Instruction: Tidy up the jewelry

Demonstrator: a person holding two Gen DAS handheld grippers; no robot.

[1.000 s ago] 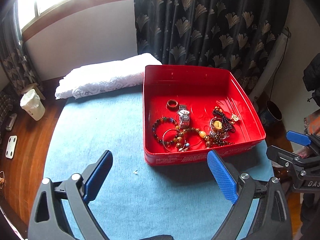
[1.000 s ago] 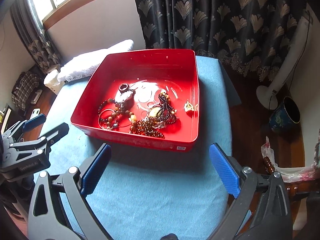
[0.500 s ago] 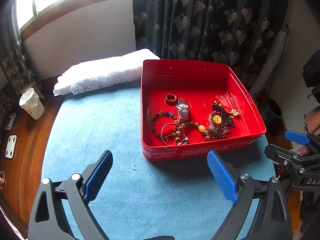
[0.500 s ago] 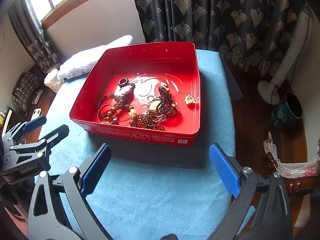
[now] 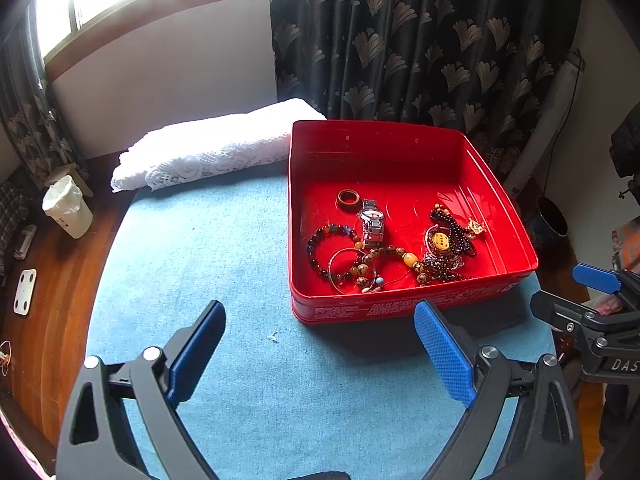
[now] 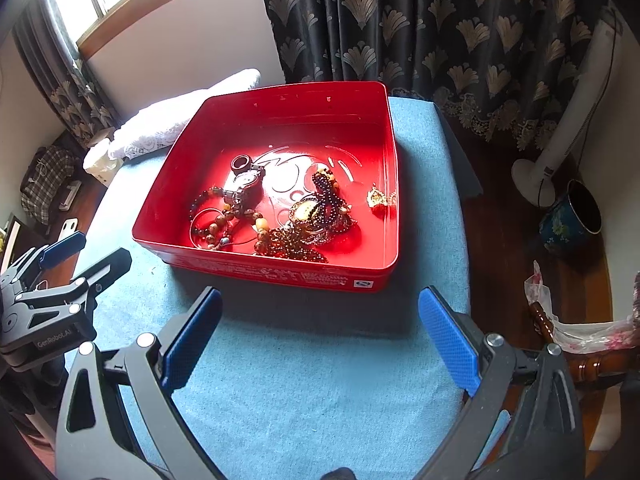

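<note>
Jewelry fills red tin; fingers apart.

We are in a lived-in home room. We see dark patterned curtains beside a sunlit window, a wooden floor, a folded lace cloth, a white standing fan and a small lined bin.

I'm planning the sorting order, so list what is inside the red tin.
The red tin holds a dark ring, a silver watch, beaded bracelets and a gold charm. The tangled pile hides whatever lies beneath.
</note>
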